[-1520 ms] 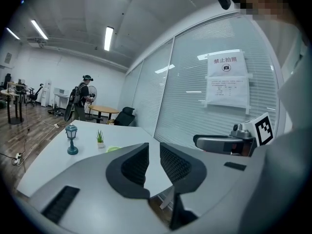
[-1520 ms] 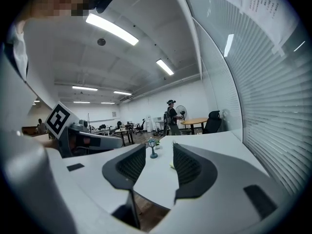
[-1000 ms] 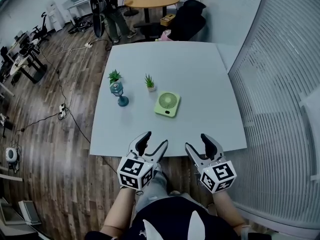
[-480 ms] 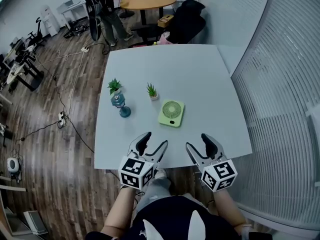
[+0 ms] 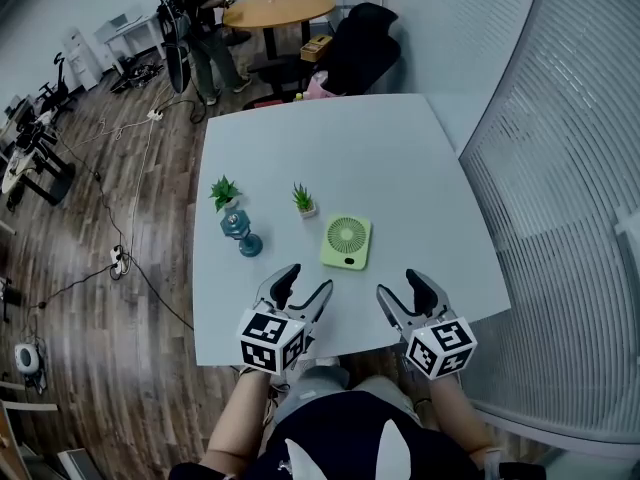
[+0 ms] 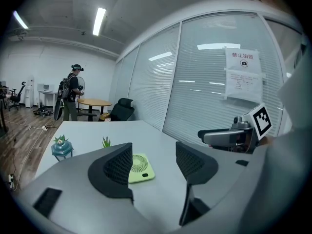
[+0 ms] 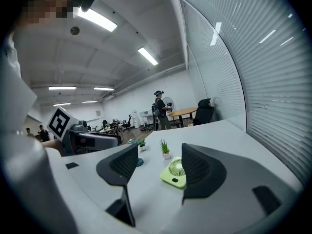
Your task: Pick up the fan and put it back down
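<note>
A flat light-green fan lies face up on the white table, just beyond both grippers. My left gripper hovers over the table's near edge, open and holding nothing. My right gripper is beside it, also open and holding nothing. In the left gripper view the fan shows between and beyond the open fingers, untouched. In the right gripper view the fan lies ahead, partly behind the right finger.
Left of the fan stand a small plant in a white pot, a second plant and a blue ornament. A glass wall with blinds runs along the right. A person, a round wooden table and a black chair are beyond.
The table and fan have slid down the head view, nearer to both grippers. Both grippers stay open and keep their place low in the view.
</note>
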`<state>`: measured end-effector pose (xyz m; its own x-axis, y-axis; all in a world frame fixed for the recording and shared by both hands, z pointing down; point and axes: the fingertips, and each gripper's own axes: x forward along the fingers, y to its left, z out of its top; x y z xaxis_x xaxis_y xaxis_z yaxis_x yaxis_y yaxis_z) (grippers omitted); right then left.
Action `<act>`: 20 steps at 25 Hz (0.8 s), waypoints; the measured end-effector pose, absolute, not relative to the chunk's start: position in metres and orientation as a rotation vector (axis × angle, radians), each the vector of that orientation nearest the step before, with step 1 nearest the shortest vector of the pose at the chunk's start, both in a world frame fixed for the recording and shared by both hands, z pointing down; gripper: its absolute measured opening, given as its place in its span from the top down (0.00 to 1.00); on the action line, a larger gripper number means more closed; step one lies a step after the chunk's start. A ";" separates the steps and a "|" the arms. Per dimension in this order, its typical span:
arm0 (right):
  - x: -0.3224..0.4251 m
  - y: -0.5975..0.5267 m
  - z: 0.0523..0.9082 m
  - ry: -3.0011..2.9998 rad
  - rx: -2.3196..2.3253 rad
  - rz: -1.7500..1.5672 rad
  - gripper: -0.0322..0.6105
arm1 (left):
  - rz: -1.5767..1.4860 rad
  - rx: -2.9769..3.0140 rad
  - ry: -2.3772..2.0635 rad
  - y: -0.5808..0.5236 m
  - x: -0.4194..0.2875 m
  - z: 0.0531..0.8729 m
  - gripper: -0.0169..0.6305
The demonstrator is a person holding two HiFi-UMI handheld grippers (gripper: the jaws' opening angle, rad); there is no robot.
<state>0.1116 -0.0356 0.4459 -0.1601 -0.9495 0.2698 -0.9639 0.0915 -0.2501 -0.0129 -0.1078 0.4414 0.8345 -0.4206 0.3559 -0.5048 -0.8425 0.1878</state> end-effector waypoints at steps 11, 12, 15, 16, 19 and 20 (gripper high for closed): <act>0.120 -0.048 0.461 -2.233 2.042 0.663 0.53 | 0.521 2.760 -0.614 -0.133 0.000 0.450 0.56; 0.122 -0.051 0.463 -2.234 2.040 0.669 0.53 | 0.530 2.760 -0.612 -0.136 0.002 0.452 0.56; 0.128 -0.062 0.469 -2.229 2.030 0.678 0.53 | 0.543 2.746 -0.610 -0.146 0.006 0.459 0.56; 0.130 -0.066 0.471 -2.228 2.030 0.681 0.53 | 0.547 2.740 -0.610 -0.150 0.007 0.461 0.56; 0.136 -0.081 0.477 -2.223 2.036 0.704 0.53 | 0.568 2.721 -0.610 -0.164 0.009 0.469 0.56; 0.138 -0.087 0.480 -2.220 2.035 0.715 0.53 | 0.574 2.714 -0.609 -0.169 0.011 0.472 0.56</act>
